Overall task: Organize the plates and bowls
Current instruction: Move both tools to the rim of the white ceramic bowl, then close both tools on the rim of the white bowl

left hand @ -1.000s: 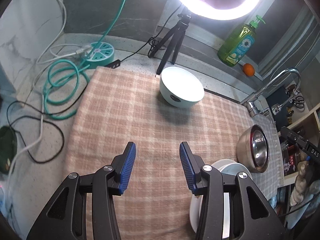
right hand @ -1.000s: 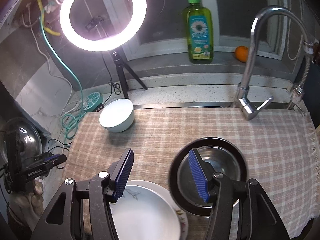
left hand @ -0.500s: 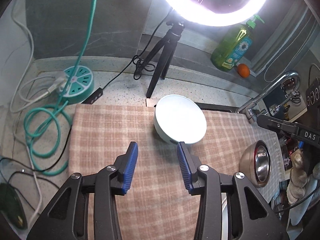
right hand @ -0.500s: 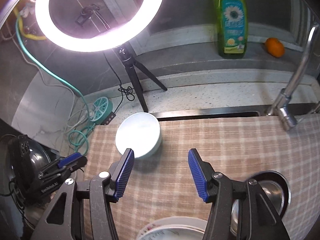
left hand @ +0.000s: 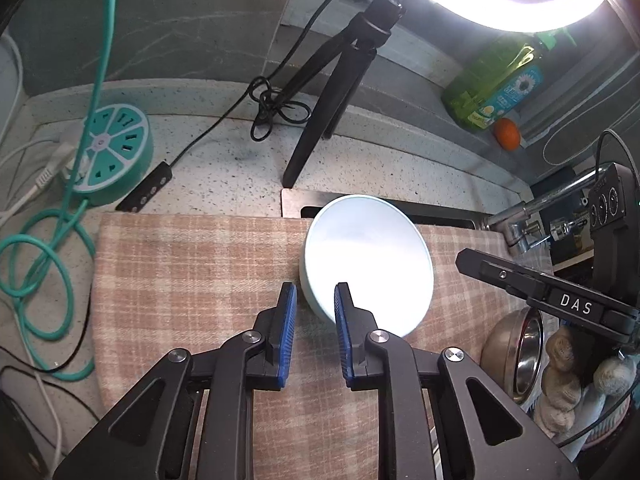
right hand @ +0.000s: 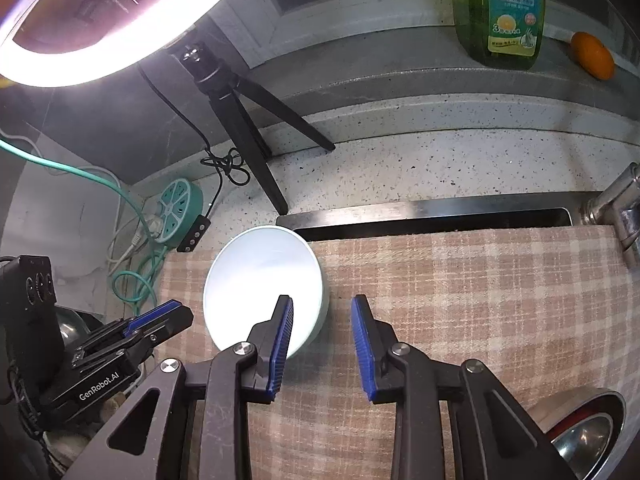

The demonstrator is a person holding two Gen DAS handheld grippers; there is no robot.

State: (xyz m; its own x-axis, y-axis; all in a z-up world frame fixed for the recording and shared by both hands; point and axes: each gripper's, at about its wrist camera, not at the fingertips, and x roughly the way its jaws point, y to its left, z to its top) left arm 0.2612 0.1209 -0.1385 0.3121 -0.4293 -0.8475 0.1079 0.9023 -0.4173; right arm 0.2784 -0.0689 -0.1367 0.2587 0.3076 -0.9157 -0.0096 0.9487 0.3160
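While both grippers straddle its rim, the pale bowl (left hand: 368, 268) sits mid-frame at the checked cloth's (left hand: 192, 264) far edge — left gripper (left hand: 314, 300) spread around the near-left rim, right gripper (right hand: 322, 316) spread around the right rim.

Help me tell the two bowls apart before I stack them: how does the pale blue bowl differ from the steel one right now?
The pale blue bowl is matte and light; the steel bowl is shiny metal with a dark inside. The pale blue bowl sits at the checked cloth's far edge, with the left gripper and right gripper straddling its rim; the steel bowl sits apart, untouched. Both are round and rest on the cloth.
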